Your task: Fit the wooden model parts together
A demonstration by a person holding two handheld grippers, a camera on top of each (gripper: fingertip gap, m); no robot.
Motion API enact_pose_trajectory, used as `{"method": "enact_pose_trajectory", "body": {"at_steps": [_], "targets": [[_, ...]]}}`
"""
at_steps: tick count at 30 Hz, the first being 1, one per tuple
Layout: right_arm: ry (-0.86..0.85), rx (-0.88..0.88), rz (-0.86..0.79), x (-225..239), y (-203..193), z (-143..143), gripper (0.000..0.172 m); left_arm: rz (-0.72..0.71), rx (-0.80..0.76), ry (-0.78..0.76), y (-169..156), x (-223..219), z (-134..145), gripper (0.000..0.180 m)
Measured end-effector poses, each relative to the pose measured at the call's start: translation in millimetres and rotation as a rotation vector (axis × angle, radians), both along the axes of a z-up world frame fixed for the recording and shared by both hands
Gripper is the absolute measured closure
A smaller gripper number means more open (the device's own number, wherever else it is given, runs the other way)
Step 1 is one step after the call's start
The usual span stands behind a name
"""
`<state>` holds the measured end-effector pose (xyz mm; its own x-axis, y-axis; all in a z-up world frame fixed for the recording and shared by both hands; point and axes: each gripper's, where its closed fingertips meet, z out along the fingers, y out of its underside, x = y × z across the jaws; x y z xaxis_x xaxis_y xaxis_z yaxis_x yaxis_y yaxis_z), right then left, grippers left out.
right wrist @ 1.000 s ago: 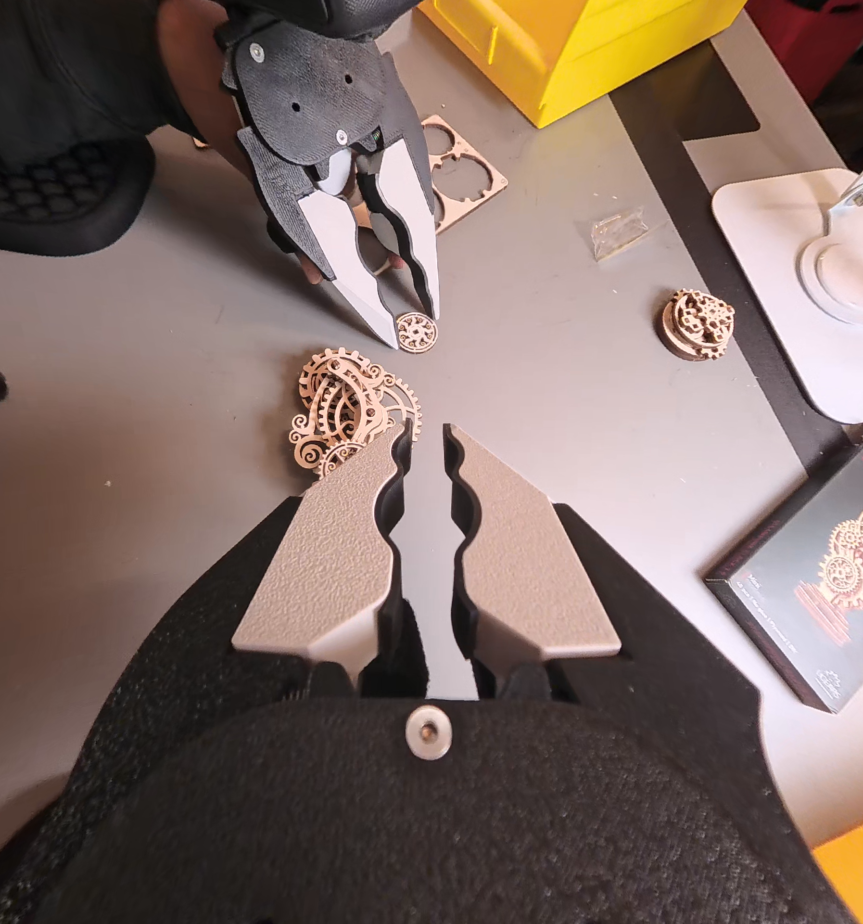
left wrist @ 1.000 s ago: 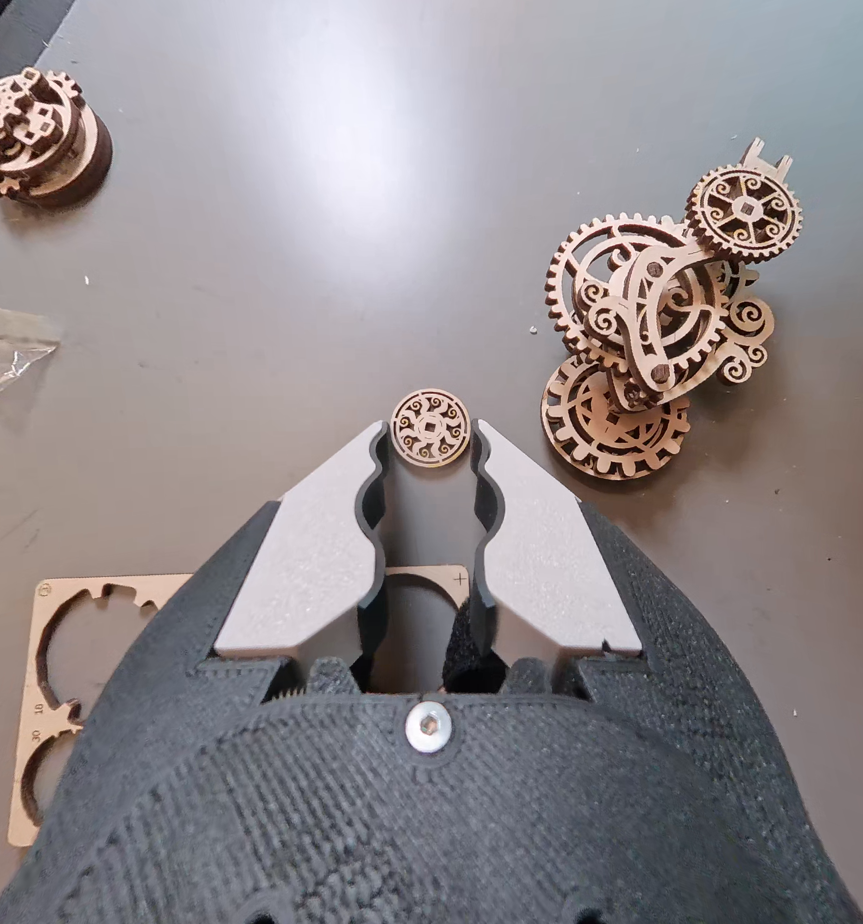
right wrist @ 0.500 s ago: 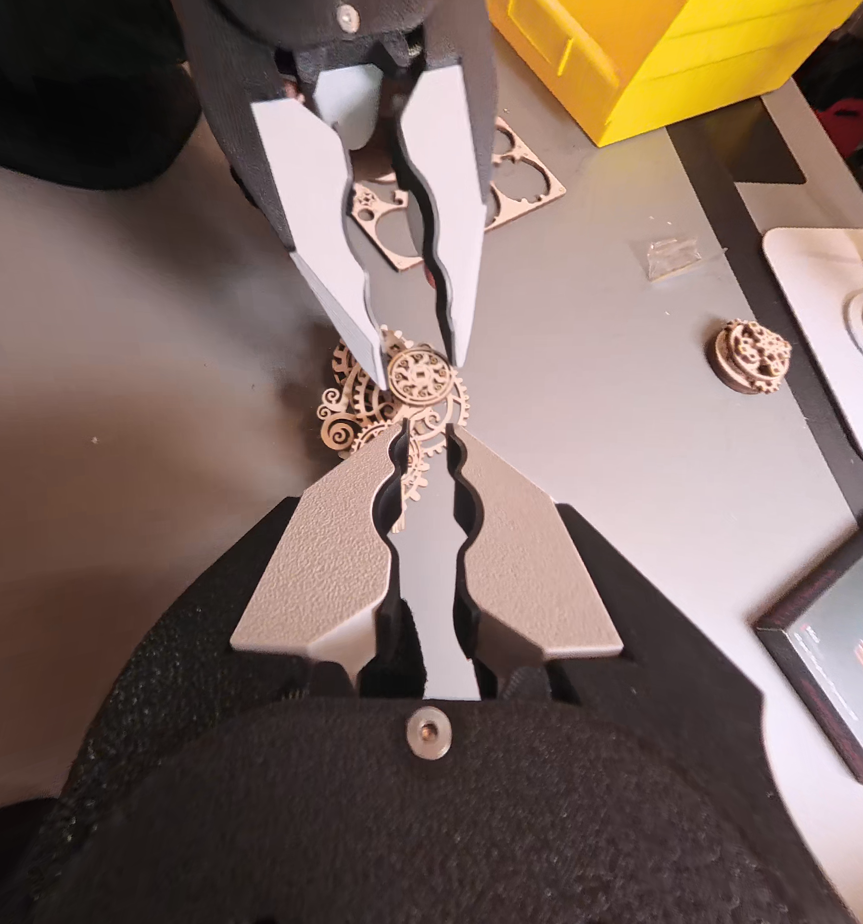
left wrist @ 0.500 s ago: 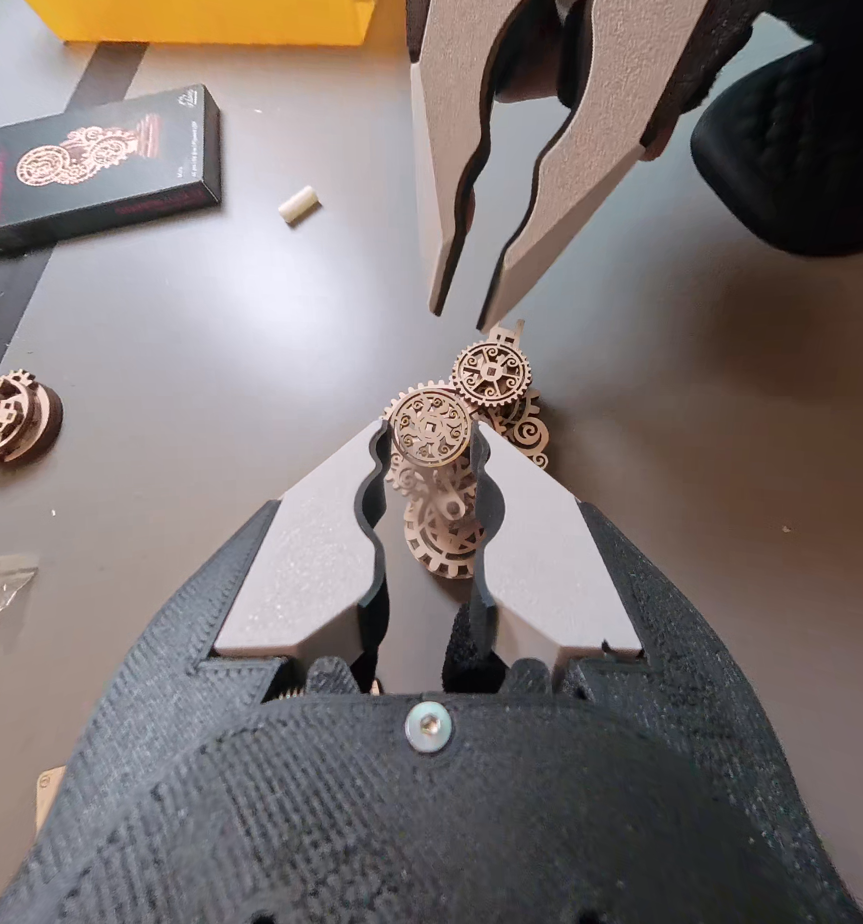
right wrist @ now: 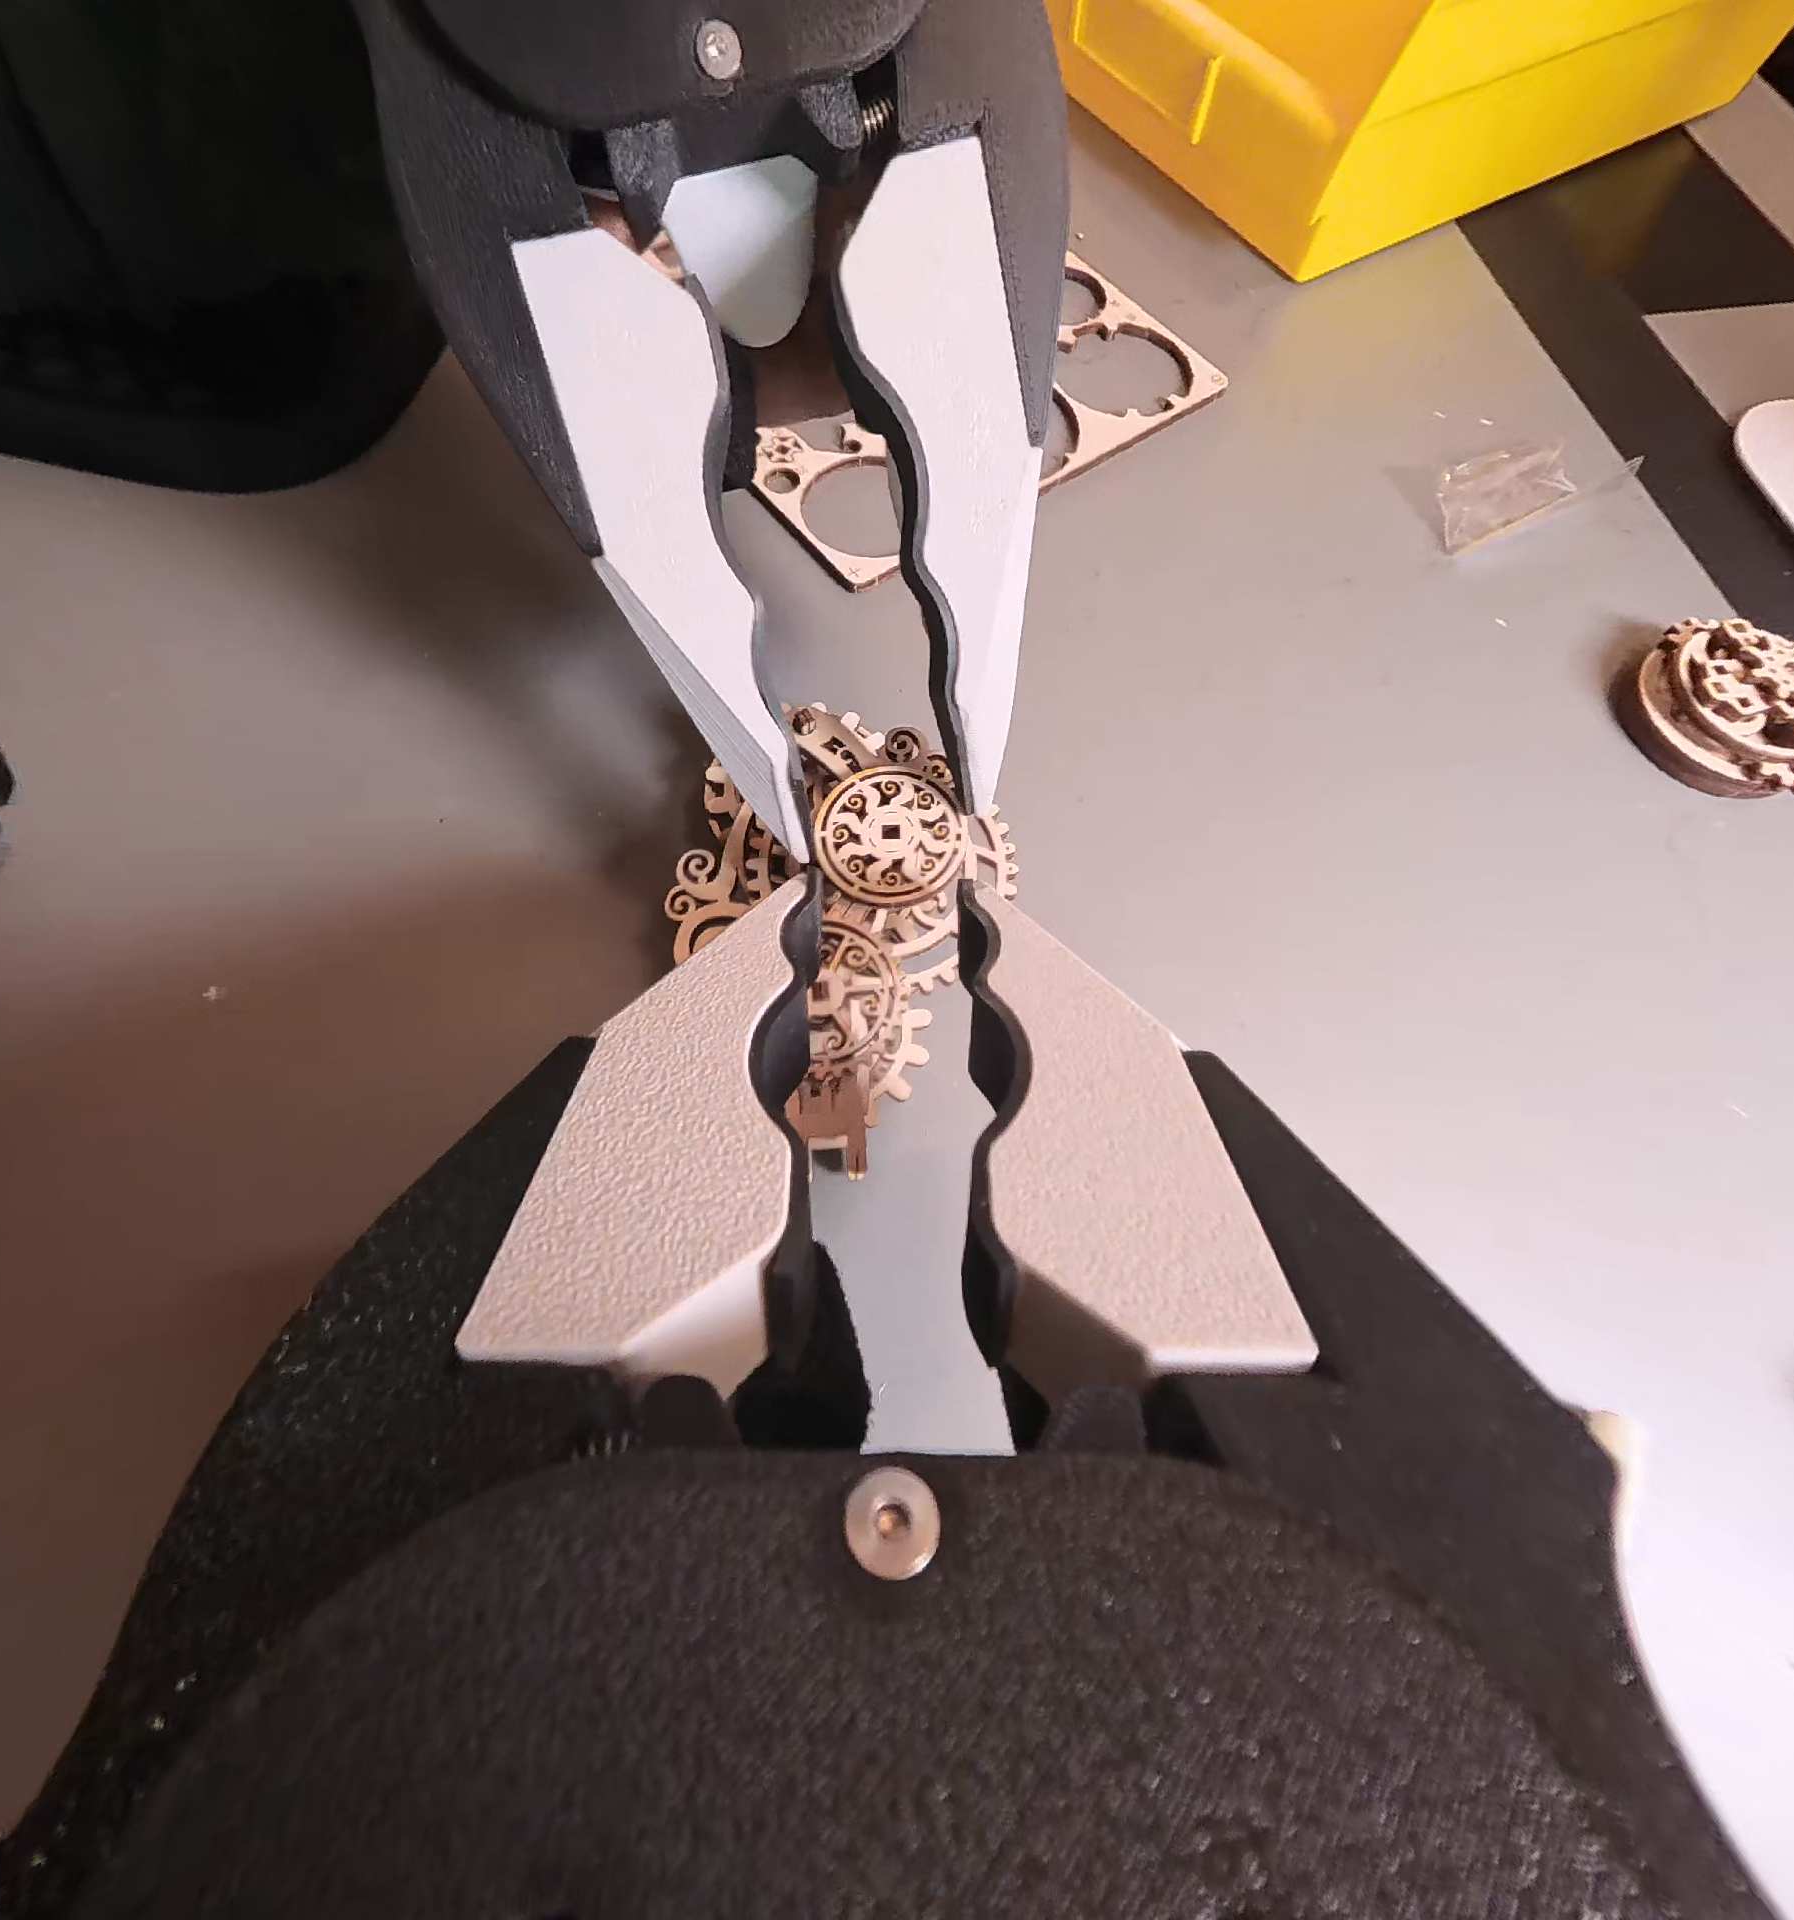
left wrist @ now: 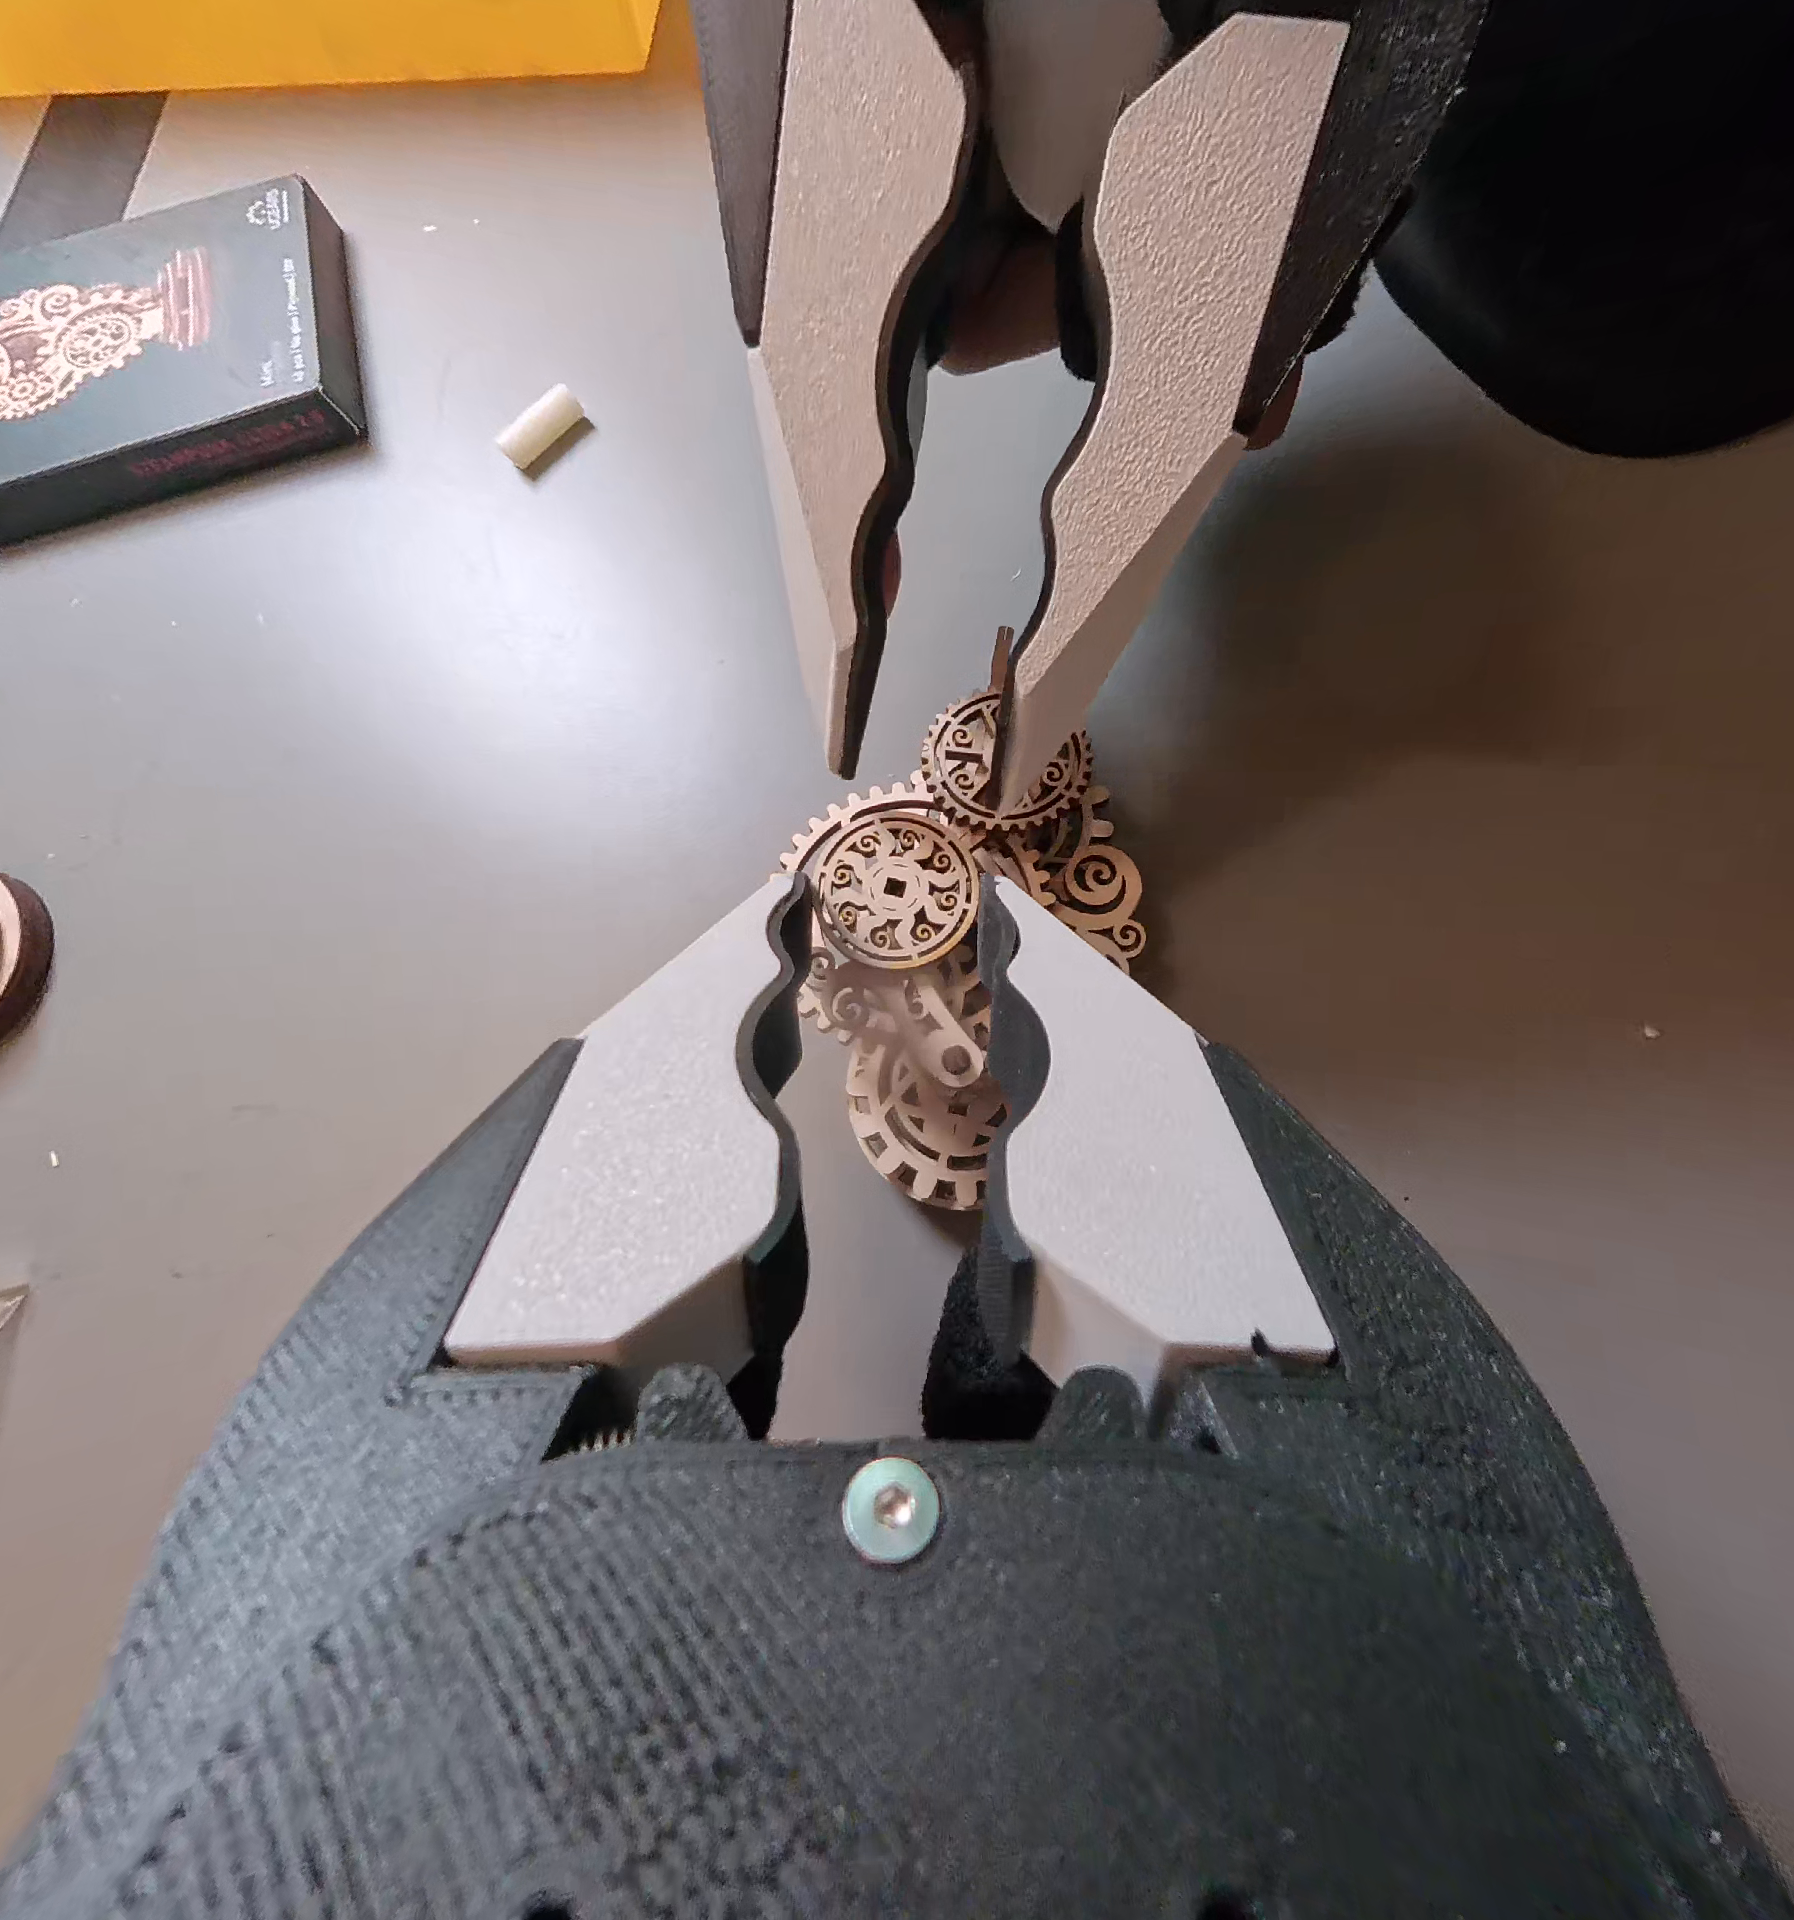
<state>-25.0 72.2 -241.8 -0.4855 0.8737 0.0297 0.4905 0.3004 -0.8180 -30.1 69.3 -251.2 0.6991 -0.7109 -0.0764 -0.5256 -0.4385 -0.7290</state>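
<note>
A small round wooden disc (left wrist: 894, 890) with a square hole in the middle is gripped on its edges by the fingers (left wrist: 758, 935) of the left gripper (left wrist: 888, 883), both pads pressed against it. The disc is held just above the wooden gear assembly (left wrist: 1059, 862), which lies on the grey counter (left wrist: 353, 831). The right gripper (right wrist: 888, 894) is seen at 12 o'clock in the left wrist view, its fingers released; they stand over the assembly's small upper gear (left wrist: 960, 764) without pressing on it. A black box (left wrist: 134, 353) lies at 10 o'clock, and a cut-out wooden sheet (right wrist: 1132, 384) behind the left gripper.
</note>
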Motion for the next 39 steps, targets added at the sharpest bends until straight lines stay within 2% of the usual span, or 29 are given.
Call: {"method": "enact_pose_trajectory", "body": {"at_steps": [8,19,33,39], "targets": [[-0.037,-0.147,-0.005,-4,-3,-6,0.147,-0.033,0.022,-0.033,1,1,2,0.150],[-0.057,-0.110,0.020,3,-3,-8,0.152,-0.051,0.016,-0.057,-1,-2,-1,0.144],[-0.071,-0.114,0.008,3,-2,-6,0.152,-0.057,0.034,-0.118,-5,-4,10,0.152],[-0.077,-0.124,-0.007,0,-2,-9,0.153,-0.054,0.030,-0.125,-4,0,7,0.152]]}}
